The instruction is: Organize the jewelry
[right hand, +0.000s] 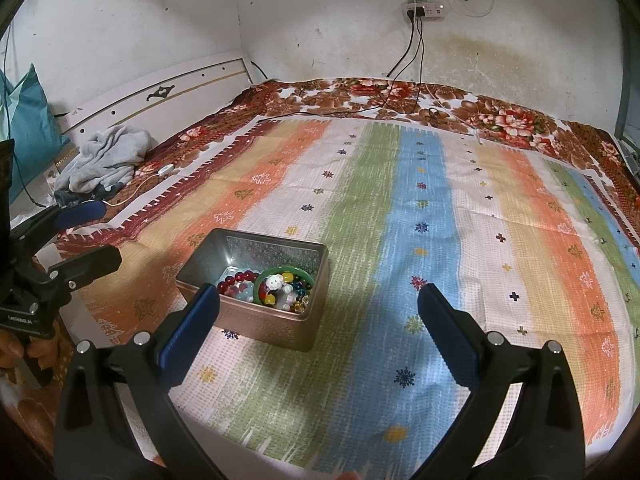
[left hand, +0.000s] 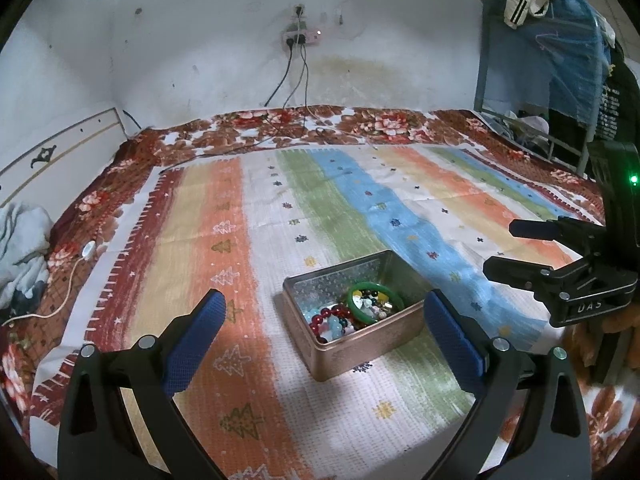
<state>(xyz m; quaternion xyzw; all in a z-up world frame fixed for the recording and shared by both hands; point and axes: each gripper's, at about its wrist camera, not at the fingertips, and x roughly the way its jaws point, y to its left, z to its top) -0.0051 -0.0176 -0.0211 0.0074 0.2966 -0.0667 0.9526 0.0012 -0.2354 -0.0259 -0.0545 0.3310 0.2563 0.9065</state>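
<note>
Resting on a striped blanket, near its front edge: rectangular metal tin, lidless, embossed inner walls, coppery outside, jewelry heaped at one end. Contents, left to right in the right wrist view: dark red bead bracelet, green bangle tilted over mixed coloured beads, small white charm inside its ring. Flanking the tin, clear of it: left gripper and right gripper, blue-padded fingers spread wide, holding nothing.
</note>
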